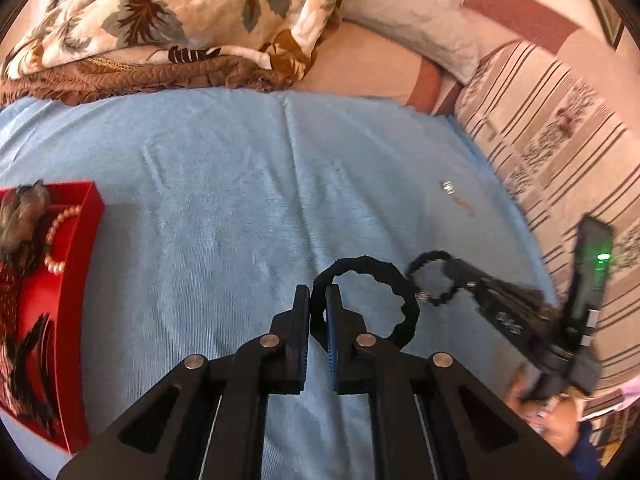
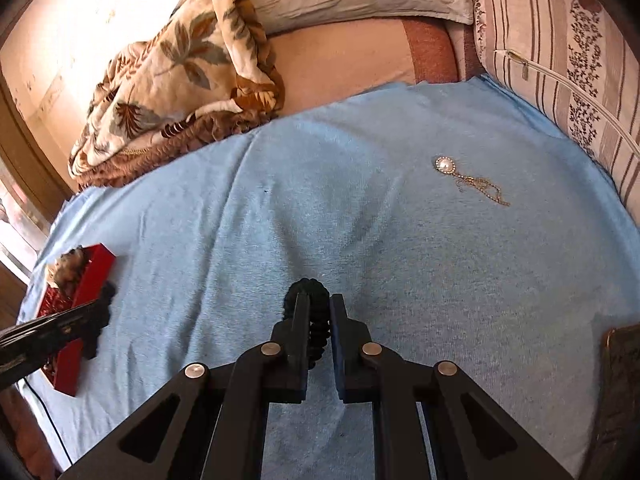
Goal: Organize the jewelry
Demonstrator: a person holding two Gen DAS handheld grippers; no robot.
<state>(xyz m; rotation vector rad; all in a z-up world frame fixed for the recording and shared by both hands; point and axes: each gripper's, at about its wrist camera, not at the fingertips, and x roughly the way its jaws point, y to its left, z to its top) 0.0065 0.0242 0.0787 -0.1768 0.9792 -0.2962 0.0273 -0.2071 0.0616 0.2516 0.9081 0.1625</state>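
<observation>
Left wrist view — black, knobbly braided ring — pinched by left gripper.

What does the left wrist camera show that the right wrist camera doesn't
Left wrist only: the pearl bracelet inside the red box, and the right gripper from the side, shut on its black ring. Right wrist only: the pearl pendant with chain, clearly visible. Both share the blue towel, the red box, the floral blanket and the left gripper shut on a black ring.

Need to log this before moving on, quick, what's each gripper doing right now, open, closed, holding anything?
Left gripper: shut on a black ring-shaped band.
Right gripper: shut on a second black band.
</observation>
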